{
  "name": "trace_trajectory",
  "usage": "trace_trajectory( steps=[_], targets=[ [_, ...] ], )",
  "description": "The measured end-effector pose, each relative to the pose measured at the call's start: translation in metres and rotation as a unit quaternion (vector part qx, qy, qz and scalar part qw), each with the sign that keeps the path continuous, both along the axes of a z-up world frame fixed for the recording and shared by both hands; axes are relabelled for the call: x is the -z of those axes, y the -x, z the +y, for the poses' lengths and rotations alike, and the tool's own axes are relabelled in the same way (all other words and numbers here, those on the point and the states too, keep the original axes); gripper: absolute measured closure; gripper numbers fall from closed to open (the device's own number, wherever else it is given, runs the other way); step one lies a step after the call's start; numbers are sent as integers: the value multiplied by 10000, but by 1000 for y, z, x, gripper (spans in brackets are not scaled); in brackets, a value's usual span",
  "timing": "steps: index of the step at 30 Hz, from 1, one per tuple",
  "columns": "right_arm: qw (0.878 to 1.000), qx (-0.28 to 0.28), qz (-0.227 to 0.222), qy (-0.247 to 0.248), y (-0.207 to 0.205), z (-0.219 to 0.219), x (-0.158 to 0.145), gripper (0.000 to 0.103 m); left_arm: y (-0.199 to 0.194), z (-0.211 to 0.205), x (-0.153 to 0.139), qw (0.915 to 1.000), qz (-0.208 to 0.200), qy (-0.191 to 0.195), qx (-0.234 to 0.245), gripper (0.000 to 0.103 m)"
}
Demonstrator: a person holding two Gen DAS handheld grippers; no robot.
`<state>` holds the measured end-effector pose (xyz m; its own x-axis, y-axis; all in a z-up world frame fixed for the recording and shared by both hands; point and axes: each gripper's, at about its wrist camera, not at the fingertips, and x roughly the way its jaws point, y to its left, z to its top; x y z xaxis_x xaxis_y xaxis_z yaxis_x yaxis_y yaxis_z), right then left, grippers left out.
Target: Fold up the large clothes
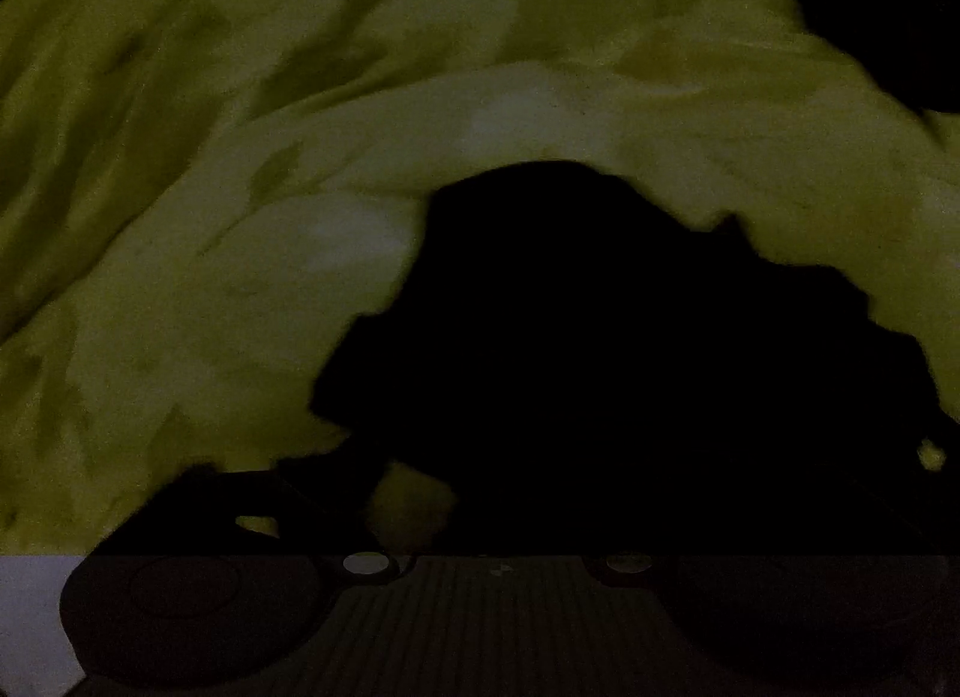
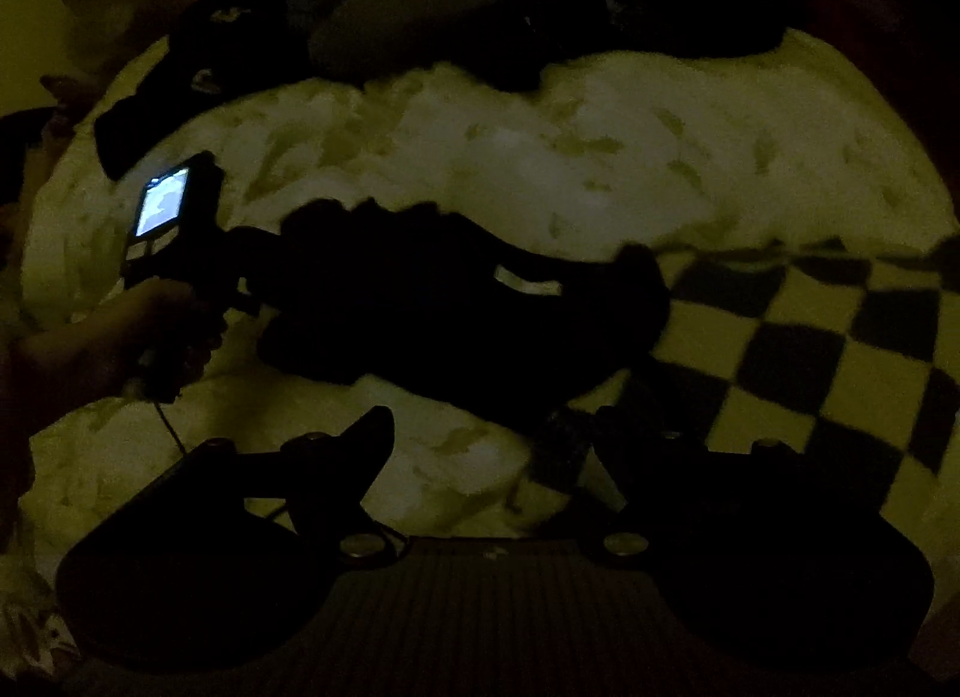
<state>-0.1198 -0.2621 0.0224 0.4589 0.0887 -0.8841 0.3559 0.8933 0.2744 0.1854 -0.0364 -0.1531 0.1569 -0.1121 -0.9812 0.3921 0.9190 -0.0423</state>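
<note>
Right now I'm hovering my right gripper point(image 2: 480, 445), jaws apart and empty, over the dark garment point(image 2: 456, 301) on the bed point(image 2: 600, 157), needing a fresh grip near its edge; left jaws unreadable.

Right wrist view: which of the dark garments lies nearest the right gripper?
The dark garment with the pale label, spread mid-bed just beyond the right gripper; the other dark clothes are heaped at the far edge.
</note>
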Motion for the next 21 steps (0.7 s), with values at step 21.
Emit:
trace_trajectory(
  steps=[21],
  targets=[
    [9982,32,-345,-499,-24,2,5,21,113,91,-78,9967,-300,719,220,30]
  ],
)
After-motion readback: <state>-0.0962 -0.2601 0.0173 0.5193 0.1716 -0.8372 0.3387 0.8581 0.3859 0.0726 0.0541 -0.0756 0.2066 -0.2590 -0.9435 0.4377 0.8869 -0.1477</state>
